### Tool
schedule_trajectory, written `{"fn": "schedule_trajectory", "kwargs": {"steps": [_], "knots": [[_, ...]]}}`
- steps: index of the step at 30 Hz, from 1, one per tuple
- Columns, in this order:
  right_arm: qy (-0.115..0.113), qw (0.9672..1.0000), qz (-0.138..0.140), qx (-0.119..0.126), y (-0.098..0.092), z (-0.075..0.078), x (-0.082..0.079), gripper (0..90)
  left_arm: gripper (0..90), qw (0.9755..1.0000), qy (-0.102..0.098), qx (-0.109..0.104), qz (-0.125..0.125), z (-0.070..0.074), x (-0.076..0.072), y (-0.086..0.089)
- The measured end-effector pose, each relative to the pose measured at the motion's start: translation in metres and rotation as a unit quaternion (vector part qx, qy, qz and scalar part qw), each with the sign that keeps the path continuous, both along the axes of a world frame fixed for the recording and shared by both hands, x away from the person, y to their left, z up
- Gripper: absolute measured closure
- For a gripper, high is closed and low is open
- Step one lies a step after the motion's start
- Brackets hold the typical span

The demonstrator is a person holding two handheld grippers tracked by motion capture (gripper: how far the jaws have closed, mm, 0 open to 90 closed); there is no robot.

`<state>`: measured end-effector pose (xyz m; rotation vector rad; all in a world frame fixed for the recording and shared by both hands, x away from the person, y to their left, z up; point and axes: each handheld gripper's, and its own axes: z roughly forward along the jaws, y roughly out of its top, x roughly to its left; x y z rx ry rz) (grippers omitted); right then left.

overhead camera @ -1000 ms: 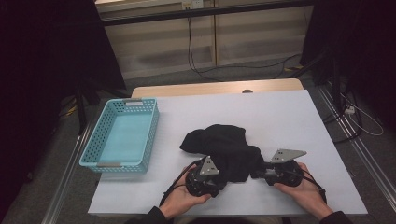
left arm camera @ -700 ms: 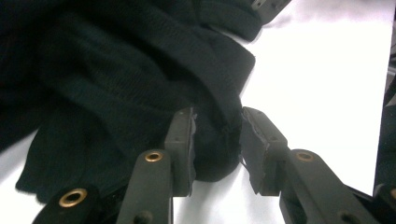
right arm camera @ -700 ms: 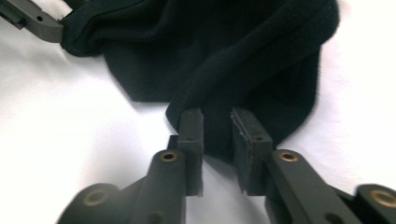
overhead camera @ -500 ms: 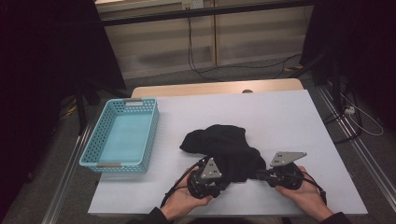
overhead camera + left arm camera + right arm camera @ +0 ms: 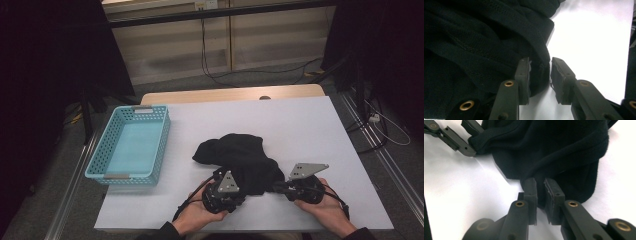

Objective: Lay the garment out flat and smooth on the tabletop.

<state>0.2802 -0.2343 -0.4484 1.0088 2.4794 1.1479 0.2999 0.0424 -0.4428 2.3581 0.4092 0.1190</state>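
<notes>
A rumpled black garment [image 5: 486,37] fills the left and top, lying on the white bench [image 5: 594,45]. The left gripper [image 5: 540,75] has just been closing its jaws on a folded hem, which seems pinched between the pads, though dark cloth blurs the contact.

Black knit garment [image 5: 240,159], crumpled in a heap near the table's front edge

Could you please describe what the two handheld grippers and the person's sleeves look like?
Both the left gripper and right gripper have round black bodies, each topped by a grey three-cornered plate with small holes. Their black jaws carry brass-coloured rivets and flat dark pads. Black cables trail toward the person, whose sleeves are dark.
</notes>
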Motion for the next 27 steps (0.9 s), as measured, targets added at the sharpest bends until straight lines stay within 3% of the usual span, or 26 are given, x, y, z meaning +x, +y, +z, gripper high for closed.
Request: {"fn": "schedule_trajectory", "kwargs": {"steps": [2, 4, 6, 9, 11, 13, 20, 27], "knots": [[0.001, 1.0, -0.001, -0.001, -0.001, -0.001, 0.0, 77.3, 73.9, 1.0, -0.005, 0.004, 0.0, 0.001, -0.001, 0.001], [0.004, 1.0, -0.003, 0.0, -0.002, -0.002, 0.001, 72.7, 84.7, 0.9998, 0.017, 0.001, -0.007, 0.002, 0.0, 0.004], [0.007, 1.0, -0.004, -0.005, -0.001, -0.003, 0.001, 69.5, 86.6, 0.9997, 0.022, -0.003, -0.006, 0.003, -0.001, 0.006], [0.014, 0.9999, 0.0, -0.009, 0.002, -0.006, 0.003, 72.0, 87.1, 0.9989, 0.038, -0.028, 0.003, 0.008, 0.001, 0.012], [0.018, 0.9998, 0.007, -0.007, 0.002, -0.005, 0.003, 79.9, 87.4, 0.9987, 0.032, -0.038, 0.011, 0.013, 0.003, 0.019], [0.009, 0.9998, 0.017, -0.009, 0.003, -0.003, 0.001, 83.9, 87.4, 0.998, 0.03, -0.052, 0.021, 0.017, 0.008, 0.026], [-0.027, 0.9992, 0.01, 0.026, -0.003, 0.011, 0.003, 86.0, 87.5, 0.994, 0.029, -0.095, 0.046, 0.033, 0.023, 0.038], [-0.073, 0.9955, -0.005, 0.061, -0.005, 0.036, 0.012, 86.3, 87.5, 0.9894, 0.018, -0.132, 0.058, 0.055, 0.029, 0.044]]}}
